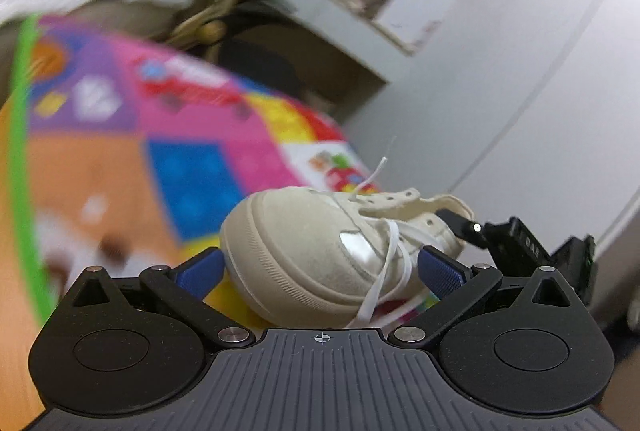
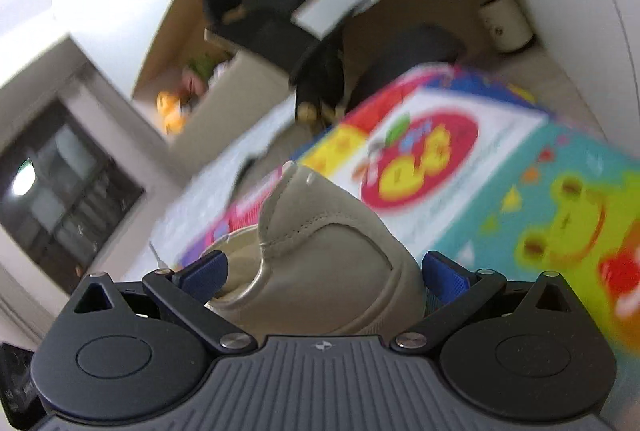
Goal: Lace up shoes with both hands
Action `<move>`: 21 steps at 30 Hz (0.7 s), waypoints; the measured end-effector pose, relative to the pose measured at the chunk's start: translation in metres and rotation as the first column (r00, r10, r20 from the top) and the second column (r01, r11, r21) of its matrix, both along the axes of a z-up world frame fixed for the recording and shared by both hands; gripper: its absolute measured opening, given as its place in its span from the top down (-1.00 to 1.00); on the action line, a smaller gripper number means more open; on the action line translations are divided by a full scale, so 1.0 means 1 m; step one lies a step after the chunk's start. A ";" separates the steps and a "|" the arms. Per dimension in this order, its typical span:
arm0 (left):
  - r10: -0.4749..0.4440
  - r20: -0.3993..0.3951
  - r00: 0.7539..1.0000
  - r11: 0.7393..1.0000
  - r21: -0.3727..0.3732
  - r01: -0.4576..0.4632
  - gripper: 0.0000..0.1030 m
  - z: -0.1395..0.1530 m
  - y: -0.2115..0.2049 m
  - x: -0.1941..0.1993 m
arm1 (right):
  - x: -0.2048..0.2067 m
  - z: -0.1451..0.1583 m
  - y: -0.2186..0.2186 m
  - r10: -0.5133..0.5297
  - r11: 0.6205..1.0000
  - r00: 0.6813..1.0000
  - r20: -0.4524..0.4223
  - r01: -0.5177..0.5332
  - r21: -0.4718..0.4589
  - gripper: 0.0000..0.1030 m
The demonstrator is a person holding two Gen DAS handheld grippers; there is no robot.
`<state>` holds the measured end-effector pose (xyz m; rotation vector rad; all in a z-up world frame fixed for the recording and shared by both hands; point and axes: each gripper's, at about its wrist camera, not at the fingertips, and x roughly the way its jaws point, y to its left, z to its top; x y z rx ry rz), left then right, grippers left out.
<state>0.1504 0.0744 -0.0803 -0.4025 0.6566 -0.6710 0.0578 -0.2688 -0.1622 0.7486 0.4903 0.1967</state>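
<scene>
A cream shoe [image 1: 320, 251] lies on a colourful play mat [image 1: 192, 159], its toe between the spread blue fingers of the left gripper [image 1: 320, 267], white lace [image 1: 394, 255] trailing loose over the toe. Only the right gripper's [image 2: 324, 271] view shows the heel, flanked by jaws likewise apart; only the left's shows the lace.
</scene>
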 end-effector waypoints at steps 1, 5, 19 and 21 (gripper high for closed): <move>-0.017 0.013 1.000 1.000 0.011 0.017 -1.00 0.001 -0.002 0.011 | 0.003 0.001 -0.006 -0.018 0.999 1.000 0.010 0.018 0.026 -1.00; 0.072 0.031 0.997 0.995 0.074 -0.074 -1.00 0.008 0.015 0.021 | -0.003 -0.003 -0.020 -0.082 0.994 0.994 0.069 0.076 0.083 -1.00; 0.087 0.156 0.984 0.823 0.546 -0.159 -0.12 -0.022 -0.009 -0.016 | -0.022 -0.036 -0.024 -0.209 0.974 0.967 0.147 0.192 0.124 -1.00; 0.079 0.163 0.983 0.810 0.564 -0.159 -0.11 -0.028 -0.011 -0.014 | -0.022 -0.037 -0.025 -0.210 0.973 0.967 0.147 0.193 0.123 -1.00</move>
